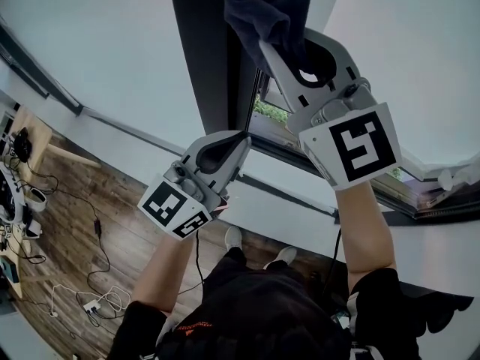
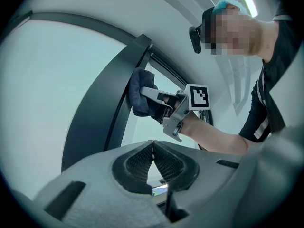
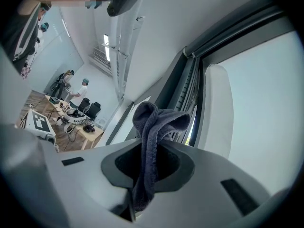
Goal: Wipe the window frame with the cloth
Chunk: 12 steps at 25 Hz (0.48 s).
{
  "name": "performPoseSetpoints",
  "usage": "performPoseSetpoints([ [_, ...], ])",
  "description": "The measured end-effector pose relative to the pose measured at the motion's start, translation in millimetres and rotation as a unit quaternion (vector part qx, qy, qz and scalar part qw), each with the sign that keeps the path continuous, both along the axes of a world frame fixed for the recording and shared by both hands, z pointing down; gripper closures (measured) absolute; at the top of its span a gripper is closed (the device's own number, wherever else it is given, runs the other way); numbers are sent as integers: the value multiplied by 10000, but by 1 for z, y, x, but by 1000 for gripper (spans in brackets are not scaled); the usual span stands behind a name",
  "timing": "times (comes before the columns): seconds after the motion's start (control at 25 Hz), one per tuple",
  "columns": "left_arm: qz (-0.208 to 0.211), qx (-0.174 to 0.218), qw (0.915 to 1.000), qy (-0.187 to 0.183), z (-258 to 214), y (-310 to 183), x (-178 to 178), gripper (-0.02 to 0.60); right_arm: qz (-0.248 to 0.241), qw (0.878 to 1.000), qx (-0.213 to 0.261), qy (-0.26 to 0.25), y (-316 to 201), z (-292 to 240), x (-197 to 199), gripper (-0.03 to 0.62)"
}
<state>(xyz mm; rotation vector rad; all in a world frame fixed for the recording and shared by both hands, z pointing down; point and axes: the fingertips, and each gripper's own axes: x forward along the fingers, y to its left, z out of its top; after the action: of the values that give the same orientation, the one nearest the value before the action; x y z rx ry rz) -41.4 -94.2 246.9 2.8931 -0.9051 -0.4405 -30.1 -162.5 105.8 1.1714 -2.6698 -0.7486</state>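
Observation:
A dark blue cloth [image 1: 264,13] is bunched against the dark window frame [image 1: 206,51], high in the head view. My right gripper [image 1: 271,45] is shut on the cloth; in the right gripper view the cloth [image 3: 151,129] rises from between the jaws beside the frame [image 3: 183,87]. My left gripper [image 1: 240,139] is shut with nothing in it, lower down, its tips close to the frame's lower part. The left gripper view looks up along the frame [image 2: 102,103] at the cloth [image 2: 140,98] held by the right gripper [image 2: 148,93]; the left gripper [image 2: 153,144] shows its closed tips.
Frosted panes [image 1: 112,43] flank the frame, with an open sash and greenery [image 1: 270,111] to the right. Below is a wooden floor with cables [image 1: 90,268] and a desk with gear [image 1: 15,193]. People stand by a desk [image 3: 76,113] far back.

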Motion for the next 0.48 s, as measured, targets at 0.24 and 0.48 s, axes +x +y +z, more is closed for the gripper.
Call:
performPoseSetpoints([
  [0.24,-30,-143,9999,-51,14,-2,1,560,-36,9996,-288,-47,-5,32,4,546],
  [0.48,-37,-282,9996,-69,26,-2,-1,560,-67,9984,-555,-70,-5,61,1,546],
])
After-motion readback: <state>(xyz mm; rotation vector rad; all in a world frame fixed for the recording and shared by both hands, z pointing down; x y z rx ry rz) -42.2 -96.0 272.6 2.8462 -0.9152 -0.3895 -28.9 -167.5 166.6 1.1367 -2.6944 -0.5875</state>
